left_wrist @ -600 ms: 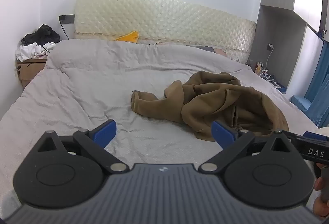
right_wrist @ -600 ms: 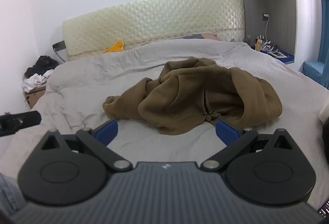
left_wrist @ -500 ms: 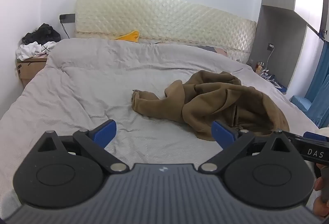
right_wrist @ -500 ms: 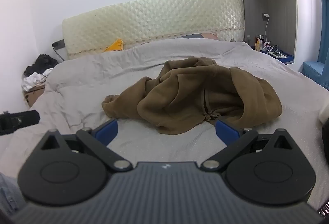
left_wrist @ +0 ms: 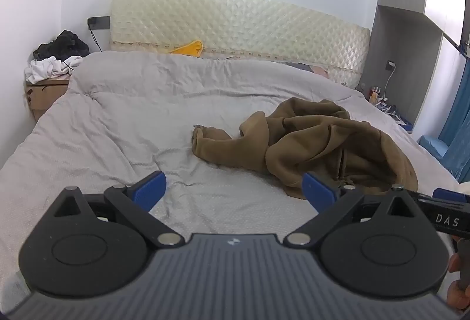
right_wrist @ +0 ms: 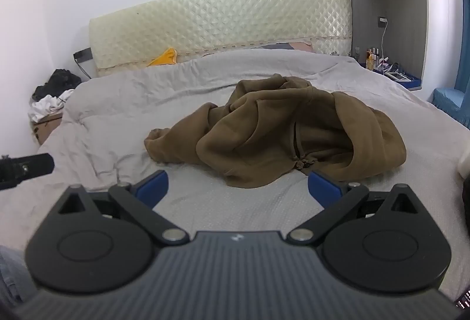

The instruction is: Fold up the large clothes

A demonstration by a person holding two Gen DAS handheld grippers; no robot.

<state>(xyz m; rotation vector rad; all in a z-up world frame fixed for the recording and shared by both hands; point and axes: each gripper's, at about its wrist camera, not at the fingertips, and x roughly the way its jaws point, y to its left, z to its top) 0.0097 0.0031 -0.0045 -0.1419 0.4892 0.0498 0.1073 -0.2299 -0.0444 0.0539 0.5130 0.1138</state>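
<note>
A brown hooded sweatshirt (left_wrist: 320,140) lies crumpled on the grey bed cover (left_wrist: 132,120), one sleeve stretched out to the left. In the right wrist view the sweatshirt (right_wrist: 282,129) lies straight ahead, its zipper facing me. My left gripper (left_wrist: 233,190) is open and empty, above the bed's near edge, short of the sweatshirt. My right gripper (right_wrist: 238,187) is open and empty, just in front of the sweatshirt's near hem. The right gripper also shows at the right edge of the left wrist view (left_wrist: 446,211).
A padded cream headboard (left_wrist: 235,23) stands at the back with a yellow item (left_wrist: 191,48) against it. A box with piled clothes (left_wrist: 53,61) is at the left. A shelf with bottles (right_wrist: 382,64) and blue curtains (left_wrist: 458,120) are at the right.
Both grippers have moved slightly; the view of the bed has shifted a little. The sweatshirt has not moved and both grippers stay open.
</note>
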